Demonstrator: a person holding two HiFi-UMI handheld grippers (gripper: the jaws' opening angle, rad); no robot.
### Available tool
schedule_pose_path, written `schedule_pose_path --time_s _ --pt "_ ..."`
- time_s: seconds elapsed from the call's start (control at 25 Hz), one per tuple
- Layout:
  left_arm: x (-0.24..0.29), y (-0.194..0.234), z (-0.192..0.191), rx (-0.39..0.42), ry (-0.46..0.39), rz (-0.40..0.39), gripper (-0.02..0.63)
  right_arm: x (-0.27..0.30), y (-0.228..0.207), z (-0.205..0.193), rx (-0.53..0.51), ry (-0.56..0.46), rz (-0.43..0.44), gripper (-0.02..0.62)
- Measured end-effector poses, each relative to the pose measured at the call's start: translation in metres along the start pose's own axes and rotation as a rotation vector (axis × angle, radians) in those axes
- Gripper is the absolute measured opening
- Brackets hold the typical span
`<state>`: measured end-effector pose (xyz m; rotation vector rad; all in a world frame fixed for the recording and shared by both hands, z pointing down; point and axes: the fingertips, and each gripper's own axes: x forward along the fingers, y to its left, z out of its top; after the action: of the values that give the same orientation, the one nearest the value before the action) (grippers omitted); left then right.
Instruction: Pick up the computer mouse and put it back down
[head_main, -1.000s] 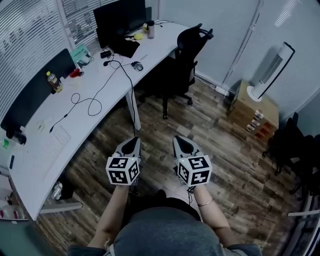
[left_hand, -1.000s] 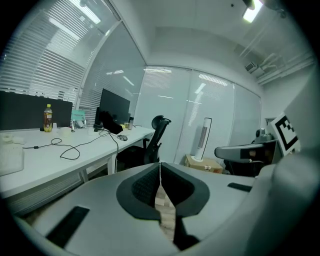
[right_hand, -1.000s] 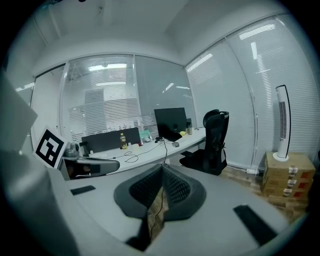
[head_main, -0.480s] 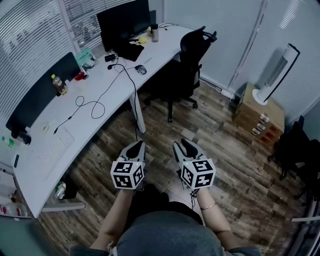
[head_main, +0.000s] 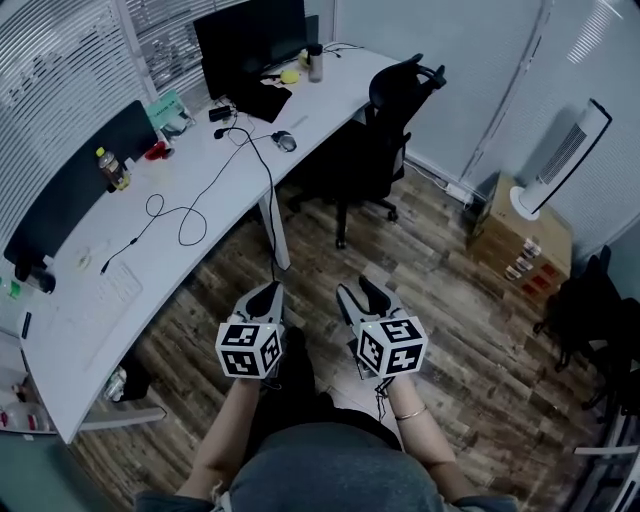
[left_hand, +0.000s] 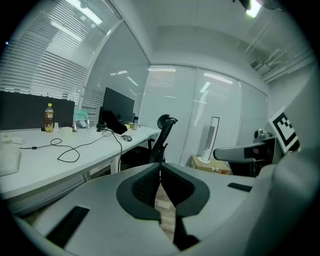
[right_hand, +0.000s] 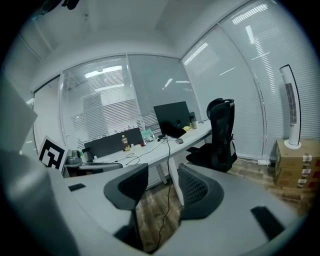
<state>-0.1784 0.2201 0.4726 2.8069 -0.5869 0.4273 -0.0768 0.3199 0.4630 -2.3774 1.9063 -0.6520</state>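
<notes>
Opening, empty hand-held gripper (head_main: 357, 289); mouse (head_main: 285, 141) distant

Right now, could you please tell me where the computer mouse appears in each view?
Head view: computer mouse upper centre, on the desk.
Left gripper view: mouse left of centre, on the desk.
Right gripper view: mouse near centre, on the desk.
Shared landmark: black office chair, right of it.

Desk (head_main: 200, 215) runs from 8 o'clock to 12 o'clock in the head view. On it, the monitor (head_main: 250, 35) is at the far end, 11 o'clock. The mouse (head_main: 286, 141) lies nearer than the monitor, by the desk's right edge. The bottle (head_main: 113, 168) is at 10 o'clock and the keyboard (head_main: 105, 290) at 9 o'clock. The chair (head_main: 385, 130) is at 12 o'clock, right of the mouse. A fan (head_main: 565, 160) stands on a cabinet (head_main: 520, 240) at 2 o'clock.
</notes>
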Motion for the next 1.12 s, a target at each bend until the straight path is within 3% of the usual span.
schedule_pose_path --time_s 1.12 --pt "0.167 0.186 0.09 -0.062 -0.015 0.02 0.028 0.256 -0.032 0.09 -0.032 0.049 -0.03 0.181"
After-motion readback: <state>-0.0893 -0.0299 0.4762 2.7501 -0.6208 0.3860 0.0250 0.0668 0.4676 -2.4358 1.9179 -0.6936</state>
